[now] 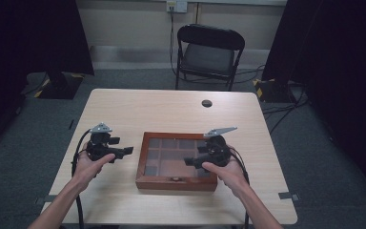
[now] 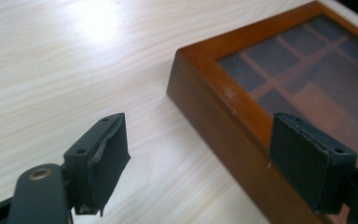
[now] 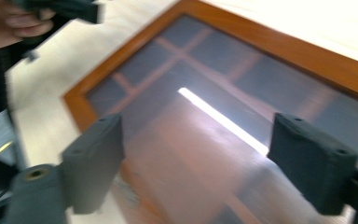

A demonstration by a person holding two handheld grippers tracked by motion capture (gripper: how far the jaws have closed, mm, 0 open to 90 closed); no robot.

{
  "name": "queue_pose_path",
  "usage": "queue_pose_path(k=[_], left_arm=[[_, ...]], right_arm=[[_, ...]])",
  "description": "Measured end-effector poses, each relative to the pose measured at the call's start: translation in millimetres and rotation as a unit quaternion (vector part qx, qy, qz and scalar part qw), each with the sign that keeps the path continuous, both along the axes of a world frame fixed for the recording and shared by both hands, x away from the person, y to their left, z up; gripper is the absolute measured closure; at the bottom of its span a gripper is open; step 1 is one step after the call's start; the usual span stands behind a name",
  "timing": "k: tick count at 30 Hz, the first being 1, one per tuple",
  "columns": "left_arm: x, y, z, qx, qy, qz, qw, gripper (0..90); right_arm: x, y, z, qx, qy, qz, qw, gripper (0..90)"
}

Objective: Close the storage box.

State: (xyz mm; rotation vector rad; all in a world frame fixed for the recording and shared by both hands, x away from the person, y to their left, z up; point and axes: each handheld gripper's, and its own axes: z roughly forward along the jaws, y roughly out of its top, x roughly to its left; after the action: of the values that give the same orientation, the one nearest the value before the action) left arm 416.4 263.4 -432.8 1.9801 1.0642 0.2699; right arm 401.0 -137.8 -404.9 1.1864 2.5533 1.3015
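Box, a wooden case with a glazed lid, is seen in the high view lying flat near the front middle of the surface, its small latch facing the person. The left gripper is held just left of the box, jaws pointed at its side and apart from it. The right gripper is held over the box's right half, above the glass; whether it touches cannot be told. A chair stands beyond the surface, and a dark round mark lies near the far edge.

In the left gripper view, the jaws of the left gripper are spread wide, nothing between them. The box is met at a corner, its frame looking thick, stiff and polished, so some slip under the pads is to be expected. The frame is judged the right place for a hold, not the pane.

In the right gripper view, which is blurred, the right gripper is also spread wide and empty, above the box's glass, through which dividers are made out. The glass is judged fragile and slick; pressure on it should be avoided. The box is likely moderately heavy, so the lid is best lifted by its front rim near the latch, with the body steadied at the side frame.
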Motion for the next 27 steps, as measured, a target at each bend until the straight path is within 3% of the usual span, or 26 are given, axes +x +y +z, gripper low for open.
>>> queue_pose_path(k=[3,4,5,9,12,14,16,17,18,19,21,23,24,26,27], left_arm=[[-3.8,7.5,-0.8,0.005,0.003,0.007,1.0,19.5],[-5.8,13.2,-1.5,0.008,0.004,0.014,0.9999,19.5],[-5.8,13.2,-1.5,0.008,0.004,0.014,0.9999,19.5],[-8.9,25.3,-4.7,0.01,0.009,0.029,0.9995,19.2],[-11.1,33.5,-10.0,0.02,0.019,0.023,0.9993,18.5],[-13.5,37.7,-14.3,0.025,0.026,0.032,0.9989,18.6],[-14.5,42.0,-17.7,0.032,0.03,0.036,0.9984,18.7],[-15.0,46.3,-20.9,0.033,0.034,0.041,0.998,18.4],[-15.0,46.3,-20.9,0.033,0.034,0.041,0.998,18.2],[-14.0,49.7,-25.1,0.043,0.045,0.047,0.997,18.2],[-13.0,50.9,-28.1,0.046,0.054,0.055,0.996,18.2],[-11.0,51.4,-33.9,0.064,0.069,0.059,0.9938,18.6],[-10.1,50.8,-36.0,0.071,0.073,0.06,0.993,18.8],[-9.2,50.8,-38.5,0.078,0.076,0.059,0.9923,19.7],[-9.5,49.8,-40.1,0.09,0.073,0.065,0.9911,19.4]], right_arm=[[-3.4,-16.1,-1.8,0.004,-0.013,-0.033,0.9994,14.6],[-4.2,-26.2,-2.6,-0.001,-0.021,-0.071,0.9972,14.8],[-4.2,-26.2,-2.6,-0.001,-0.021,-0.071,0.9972,14.8],[-4.3,-48.8,-4.1,-0.002,-0.024,-0.117,0.9928,14.6],[-5.8,-64.9,-8.7,-0.017,-0.031,-0.152,0.9877,14.6],[-8.2,-74.2,-15.1,-0.041,-0.034,-0.184,0.9814,14.7],[-8.4,-84.0,-21.6,-0.046,-0.022,-0.199,0.9787,14.6],[-8.4,-91.2,-26.2,-0.053,-0.019,-0.212,0.9757,14.6],[-8.4,-91.2,-26.2,-0.053,-0.019,-0.212,0.9757,14.6],[-7.9,-99.7,-32.0,-0.064,-0.016,-0.223,0.9727,14.6],[-7.1,-104.4,-35.4,-0.065,-0.01,-0.226,0.9719,14.6],[-5.2,-111.4,-43.6,-0.074,0.004,-0.231,0.9701,14.6],[-3.7,-113.6,-48.4,-0.083,0.013,-0.243,0.9664,14.8],[-0.3,-117.9,-54.5,-0.095,0.031,-0.247,0.9639,14.7],[1.4,-120.0,-57.3,-0.106,0.035,-0.253,0.961,14.7]])
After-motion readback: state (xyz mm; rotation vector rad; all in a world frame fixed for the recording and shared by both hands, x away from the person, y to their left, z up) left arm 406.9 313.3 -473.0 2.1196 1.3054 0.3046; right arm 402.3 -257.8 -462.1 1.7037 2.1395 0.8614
